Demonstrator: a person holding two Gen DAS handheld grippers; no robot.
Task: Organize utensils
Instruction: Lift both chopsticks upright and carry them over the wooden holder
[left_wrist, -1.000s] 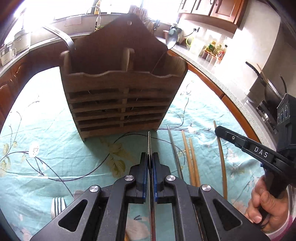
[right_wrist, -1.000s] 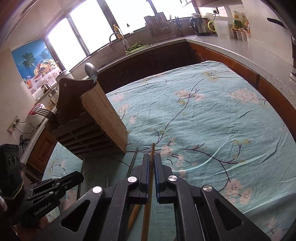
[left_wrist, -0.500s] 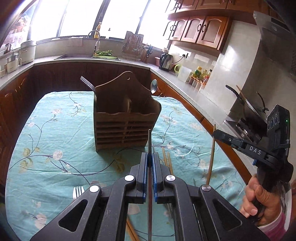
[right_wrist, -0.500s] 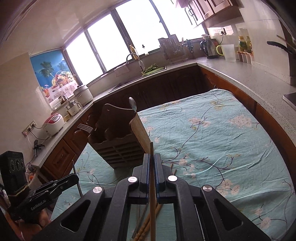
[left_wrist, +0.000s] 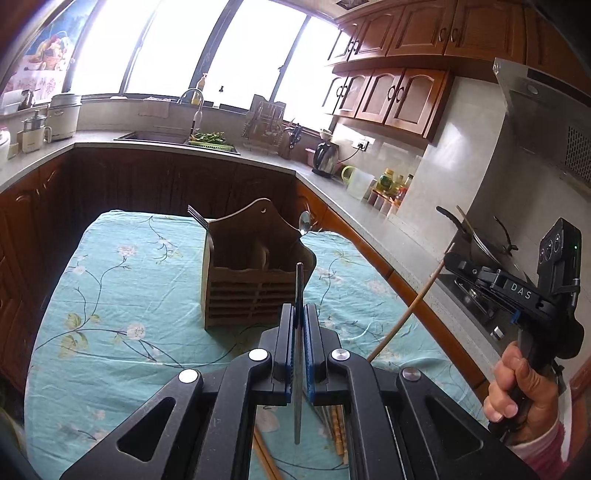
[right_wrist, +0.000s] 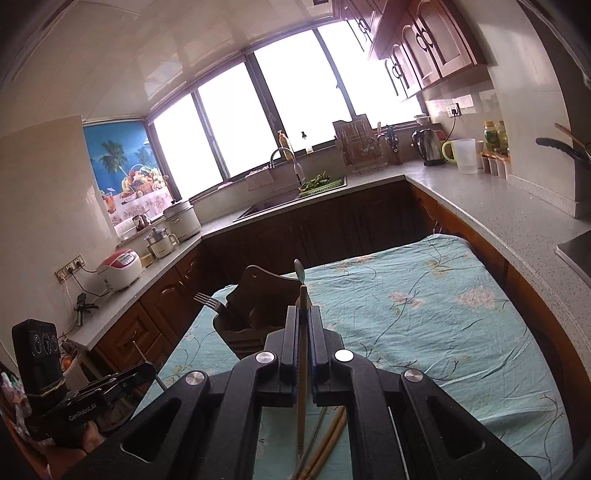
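Observation:
A wooden utensil holder (left_wrist: 255, 284) stands on the table, with a fork (left_wrist: 197, 218) in its left part and a spoon (left_wrist: 304, 223) in its right. My left gripper (left_wrist: 299, 314) is shut on a metal chopstick (left_wrist: 298, 354), held high above the table short of the holder. My right gripper (right_wrist: 303, 314) is shut on a wooden chopstick (right_wrist: 302, 384), also raised; it shows in the left wrist view (left_wrist: 410, 306) at the right. The holder (right_wrist: 255, 314) lies ahead and to the left of it.
Several wooden chopsticks (right_wrist: 328, 446) lie on the teal floral tablecloth (left_wrist: 110, 314) below the grippers. Dark wooden cabinets and a grey counter (right_wrist: 480, 199) ring the table. A sink (left_wrist: 155, 137), kettle (left_wrist: 322, 158) and stove (left_wrist: 476, 295) are on the counter.
Both grippers have risen well above the table and pulled back from the holder, each carrying its chopstick. The holder looks smaller and farther away.

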